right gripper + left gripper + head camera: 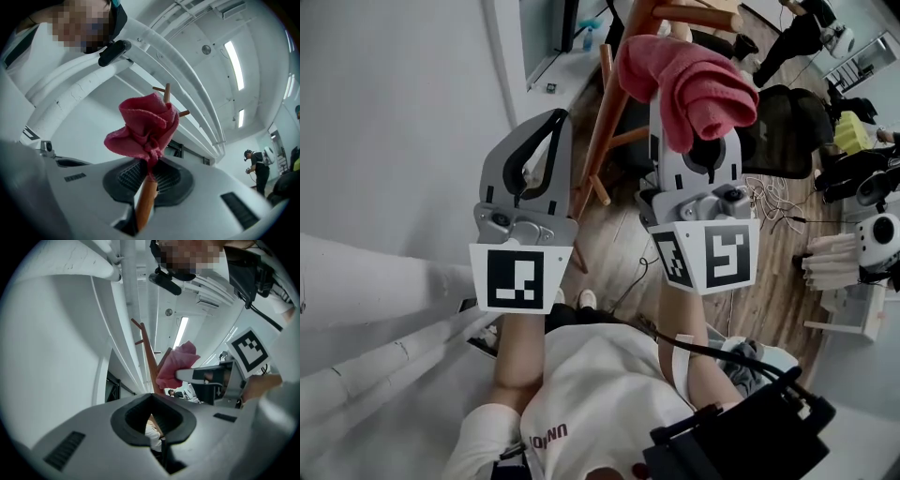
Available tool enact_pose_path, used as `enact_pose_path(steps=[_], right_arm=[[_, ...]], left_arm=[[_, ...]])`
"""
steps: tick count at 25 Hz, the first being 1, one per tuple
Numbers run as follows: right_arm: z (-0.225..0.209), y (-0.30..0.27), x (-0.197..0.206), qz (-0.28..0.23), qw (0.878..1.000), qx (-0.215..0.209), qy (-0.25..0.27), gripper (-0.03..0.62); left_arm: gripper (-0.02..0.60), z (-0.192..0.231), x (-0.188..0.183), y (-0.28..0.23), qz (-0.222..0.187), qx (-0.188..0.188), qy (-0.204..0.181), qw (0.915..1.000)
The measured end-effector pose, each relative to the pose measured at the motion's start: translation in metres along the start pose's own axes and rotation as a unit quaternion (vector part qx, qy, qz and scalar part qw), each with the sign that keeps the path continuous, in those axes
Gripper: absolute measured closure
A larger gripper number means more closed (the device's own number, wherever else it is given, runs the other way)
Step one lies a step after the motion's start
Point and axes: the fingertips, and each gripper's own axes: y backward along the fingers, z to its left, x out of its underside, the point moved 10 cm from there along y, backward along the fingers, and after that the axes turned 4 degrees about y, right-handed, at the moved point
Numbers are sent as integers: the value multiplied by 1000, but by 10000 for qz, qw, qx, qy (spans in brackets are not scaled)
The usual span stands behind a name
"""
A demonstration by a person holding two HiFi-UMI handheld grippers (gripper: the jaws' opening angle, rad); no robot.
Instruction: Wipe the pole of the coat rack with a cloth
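Left gripper (551, 122): fingers pressed together at the tips, nothing pinched. Held up just left of the coat rack pole (605, 131), apart from it, so not steadying it. Pole: brown wood, slanting in the head view from top centre down toward the wooden floor (619, 253), with short pegs (183, 113) near its top. Cloth (698, 80): pink-red, bunched, lying against the upper part of the pole, its bulk standing out past the fingertips. Right gripper (698, 131): fingers pinching one fold of the cloth. In the right gripper view the pole lines up with the slot between the fingers, directly under the cloth; cannot tell whether it sits inside the slot or just behind it. Judged stage: cloth at the pole, a stroke along it possible from here. Risks, as judgement only:

- Only a fold is gripped, so drag on the wood during a long stroke could pull the cloth free and drop it to the floor.
- The loose bulk could snag on a peg and be tugged out the same way.
- With no second hold on the rack, sideways pressure from the right could rock or tip it.
- If the bunch rolls aside, bare fingers could rub the wood instead of cloth.
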Motion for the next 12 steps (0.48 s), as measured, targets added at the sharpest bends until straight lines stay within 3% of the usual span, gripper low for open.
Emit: enact_pose_path(steps=[12], right_arm=[[2, -4, 7, 298, 9995, 77, 12, 546]], left_arm=[[569, 6, 7, -3, 101, 78, 133, 9998]])
